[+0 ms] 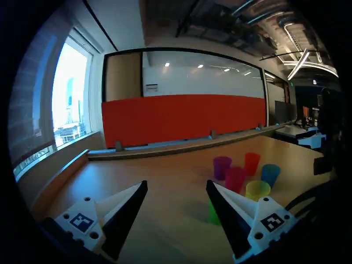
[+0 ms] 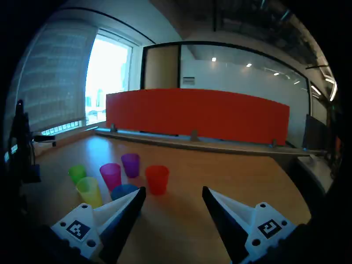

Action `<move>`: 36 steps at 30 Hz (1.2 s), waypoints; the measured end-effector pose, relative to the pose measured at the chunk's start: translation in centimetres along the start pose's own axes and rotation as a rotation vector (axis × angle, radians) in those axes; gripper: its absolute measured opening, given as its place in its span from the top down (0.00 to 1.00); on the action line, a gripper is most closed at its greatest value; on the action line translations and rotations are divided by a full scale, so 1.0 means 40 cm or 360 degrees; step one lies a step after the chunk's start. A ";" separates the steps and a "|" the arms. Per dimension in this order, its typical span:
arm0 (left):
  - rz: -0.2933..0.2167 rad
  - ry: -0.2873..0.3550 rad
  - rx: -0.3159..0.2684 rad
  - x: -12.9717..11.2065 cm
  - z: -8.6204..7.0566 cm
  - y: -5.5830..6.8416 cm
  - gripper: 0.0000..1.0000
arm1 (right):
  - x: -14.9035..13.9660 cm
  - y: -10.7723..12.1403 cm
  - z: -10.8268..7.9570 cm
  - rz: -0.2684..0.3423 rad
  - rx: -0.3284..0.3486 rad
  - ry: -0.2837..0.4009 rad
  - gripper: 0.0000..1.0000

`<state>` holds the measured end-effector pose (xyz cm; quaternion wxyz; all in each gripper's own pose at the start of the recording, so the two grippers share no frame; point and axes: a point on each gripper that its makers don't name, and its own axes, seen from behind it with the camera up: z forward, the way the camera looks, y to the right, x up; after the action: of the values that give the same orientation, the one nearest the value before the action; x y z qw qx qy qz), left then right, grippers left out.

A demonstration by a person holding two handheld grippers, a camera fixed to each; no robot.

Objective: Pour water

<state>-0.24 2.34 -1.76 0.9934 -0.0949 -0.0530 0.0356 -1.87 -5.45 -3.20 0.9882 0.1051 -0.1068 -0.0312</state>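
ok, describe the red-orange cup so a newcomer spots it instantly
The wooden table runs up to a long red divider; a cluster of coloured plastic cups stands on it. In the right gripper view the red-orange cup is the rightmost, next to the purple cup, and the only one matching the divider's colour.

In the left gripper view, the green cup (image 1: 213, 215) is mostly covered by the left gripper (image 1: 176, 187). In the right gripper view, the blue cup (image 2: 122, 191) is half masked by the right gripper (image 2: 173, 191). Water in either cup cannot be told.
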 end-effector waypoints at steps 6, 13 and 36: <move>-0.0138 0.0085 0.0106 0.010 -0.018 -0.013 0.00 | 0.052 0.041 -0.023 0.0065 -0.0170 0.0142 0.01; -0.0130 0.0138 0.0198 0.026 -0.031 -0.030 0.00 | 0.085 0.082 -0.043 0.0119 -0.0336 0.0276 0.01; -0.0105 0.0255 0.0356 0.010 -0.030 -0.016 0.01 | 0.048 0.084 -0.019 0.0089 -0.0427 0.0210 0.01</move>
<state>0.31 1.54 -2.78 0.9995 0.0159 0.0277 0.0009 0.29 -2.18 -2.82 0.9987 -0.0292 -0.0394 -0.0106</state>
